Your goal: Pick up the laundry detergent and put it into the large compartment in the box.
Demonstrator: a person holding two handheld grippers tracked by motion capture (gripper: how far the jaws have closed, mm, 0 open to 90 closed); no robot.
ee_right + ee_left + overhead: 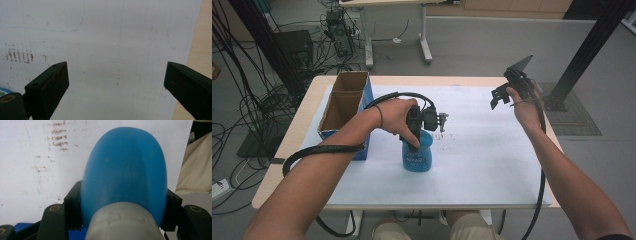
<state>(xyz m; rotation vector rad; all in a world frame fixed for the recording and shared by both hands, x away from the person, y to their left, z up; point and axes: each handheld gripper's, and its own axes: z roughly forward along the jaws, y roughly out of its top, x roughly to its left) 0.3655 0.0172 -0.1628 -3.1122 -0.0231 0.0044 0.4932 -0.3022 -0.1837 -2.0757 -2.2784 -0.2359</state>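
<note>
A cardboard box (346,102) with blue sides stands at the left of the counter (307,107), just behind the person's left forearm. Its top is open, and the part of its inside that shows is bare cardboard; the bottom is hidden by its near wall. A white sheet (482,150) covers most of the counter. Nothing lies between the box and the blue bottle (417,152), which stands upright on the sheet near the middle of the counter, a little to the right of the box.

The left gripper (416,131) comes down on the bottle from above, and its fingers are clamped on the bottle just under the pale cap (123,222). Whether anything is in the bottle cannot be told; its blue wall is opaque.

The right gripper (499,97) is held up over the far right of the counter, well apart from the bottle, with its fingers spread wide and nothing between them.

The left gripper view looks down along the bottle's shoulder (125,170) and shows the two black fingers (72,207) pressed against its sides, with brownish smudges (58,137) on the sheet beyond. The right gripper view shows its parted fingers (48,85) over the sheet, faint blue pen lines (75,29), more smudges at the left, and a strip of bare wood at the right edge. From the high view come the floor cables (242,110) and a second table (397,30) behind.
</note>
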